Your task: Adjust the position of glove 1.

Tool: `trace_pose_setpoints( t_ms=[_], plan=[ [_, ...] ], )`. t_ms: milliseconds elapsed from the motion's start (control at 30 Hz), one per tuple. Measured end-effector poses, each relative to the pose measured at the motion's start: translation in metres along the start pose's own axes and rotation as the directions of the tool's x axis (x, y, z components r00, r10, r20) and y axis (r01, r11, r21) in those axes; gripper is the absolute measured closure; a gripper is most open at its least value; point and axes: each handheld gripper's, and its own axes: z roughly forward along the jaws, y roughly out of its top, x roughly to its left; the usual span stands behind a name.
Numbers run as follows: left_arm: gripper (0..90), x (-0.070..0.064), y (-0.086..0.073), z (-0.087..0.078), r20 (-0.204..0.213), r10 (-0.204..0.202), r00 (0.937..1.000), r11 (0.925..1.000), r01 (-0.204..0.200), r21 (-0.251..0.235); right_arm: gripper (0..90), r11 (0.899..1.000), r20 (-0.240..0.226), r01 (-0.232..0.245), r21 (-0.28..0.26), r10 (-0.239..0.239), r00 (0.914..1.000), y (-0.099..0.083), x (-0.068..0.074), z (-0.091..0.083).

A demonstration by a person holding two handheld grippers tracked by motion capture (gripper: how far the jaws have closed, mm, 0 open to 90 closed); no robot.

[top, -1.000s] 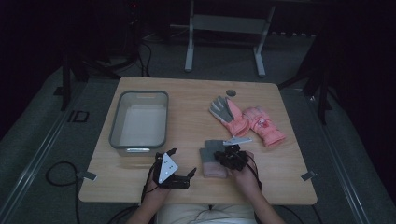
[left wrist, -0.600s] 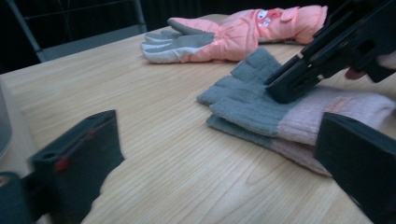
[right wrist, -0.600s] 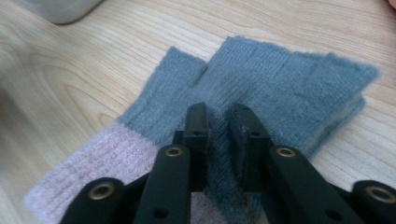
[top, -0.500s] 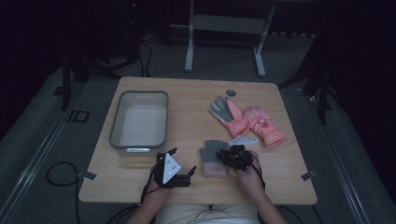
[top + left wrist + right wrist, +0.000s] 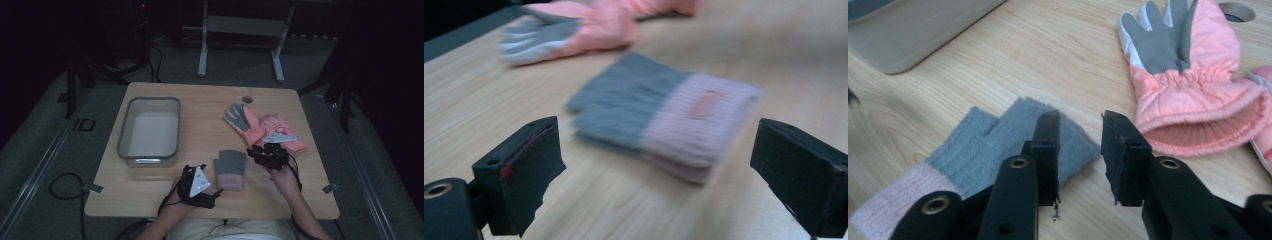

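A folded knit glove pair point(image 5: 230, 169), grey with a pink cuff, lies flat near the table's front middle. My left gripper point(image 5: 212, 183) is just left of it, open wide; in the left gripper view the knit gloves point(image 5: 663, 116) lie beyond the spread jaws of that gripper point(image 5: 659, 165). My right gripper point(image 5: 257, 153) hovers by the pair's far right corner, open by a narrow gap and holding nothing. In the right gripper view that gripper point(image 5: 1079, 150) sits over the grey edge of the knit gloves point(image 5: 993, 140). Pink ski gloves point(image 5: 260, 126) point(image 5: 1183, 75) lie at the right.
A grey plastic bin point(image 5: 148, 131) stands on the left half of the wooden table point(image 5: 200, 110), and its wall point(image 5: 908, 30) shows in the right gripper view. A round cable hole point(image 5: 247, 99) is at the back. A stand's legs are on the floor beyond.
My right gripper has moved off the knit gloves, to the right and a little farther away. The left gripper has shifted slightly right, toward the gloves.
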Motion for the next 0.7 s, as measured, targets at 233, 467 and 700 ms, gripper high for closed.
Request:
trace_pose_setpoints(
  t_ms=[233,467,700],
  plan=[
    [19.1,-0.011,0.010,0.022,0.173,0.138,0.9752,0.9871,-0.150,0.057,58.5,1.000,-0.055,0.005,0.021,-0.004,0.9985,0.008,0.000,0.023],
    [27.2,-0.006,0.012,0.036,0.216,0.184,0.9590,0.9747,-0.206,0.086,51.7,0.995,-0.059,-0.017,0.094,0.023,0.9980,0.004,-0.007,0.058],
    [38.5,-0.002,0.015,0.043,0.230,0.240,0.9431,0.9564,-0.270,0.111,42.8,0.985,-0.065,-0.048,0.168,0.060,0.9961,-0.011,-0.014,0.074]
  ],
)
